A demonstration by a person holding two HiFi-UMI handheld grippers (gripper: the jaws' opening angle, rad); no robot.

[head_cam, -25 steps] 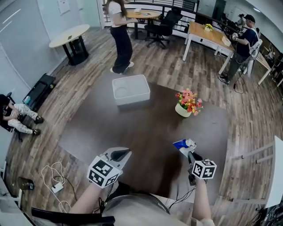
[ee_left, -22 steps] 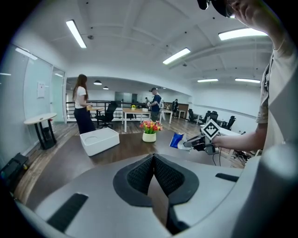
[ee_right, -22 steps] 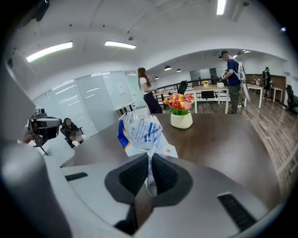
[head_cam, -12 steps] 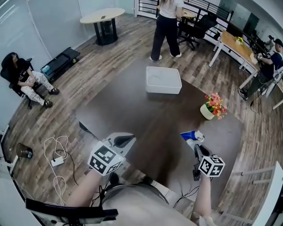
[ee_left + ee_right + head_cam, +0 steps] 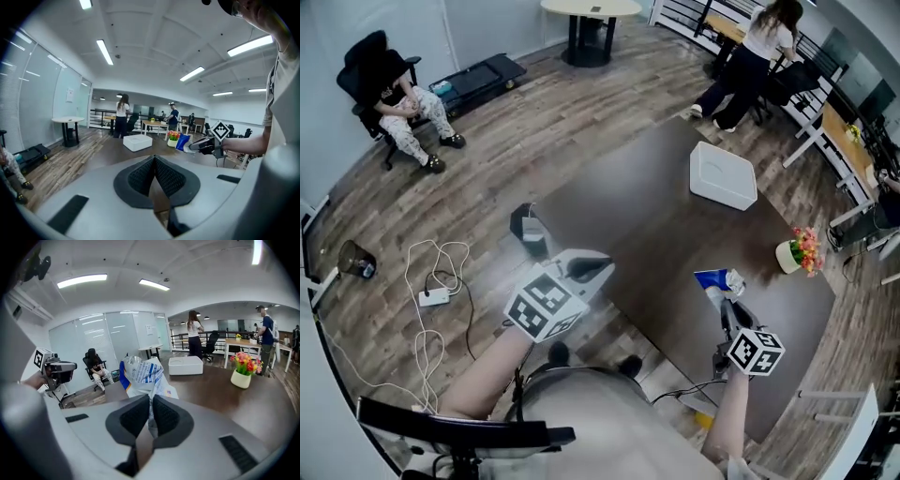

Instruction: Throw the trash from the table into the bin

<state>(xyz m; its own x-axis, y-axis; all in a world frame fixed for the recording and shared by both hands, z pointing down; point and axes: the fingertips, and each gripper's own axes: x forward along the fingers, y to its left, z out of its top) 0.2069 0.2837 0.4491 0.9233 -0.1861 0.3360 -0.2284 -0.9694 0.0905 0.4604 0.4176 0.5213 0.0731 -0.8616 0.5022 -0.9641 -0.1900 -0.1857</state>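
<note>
Wrapper, blue and white, is pinched in my right gripper above the desk. My left gripper is pressed together, empty, near the bin on the floor.

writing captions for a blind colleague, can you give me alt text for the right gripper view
The right gripper is shut on a crumpled blue and white wrapper, held up in the foreground. Behind it a dark table carries a white box and a pot of flowers, in an office with standing people and a seated person.
</note>
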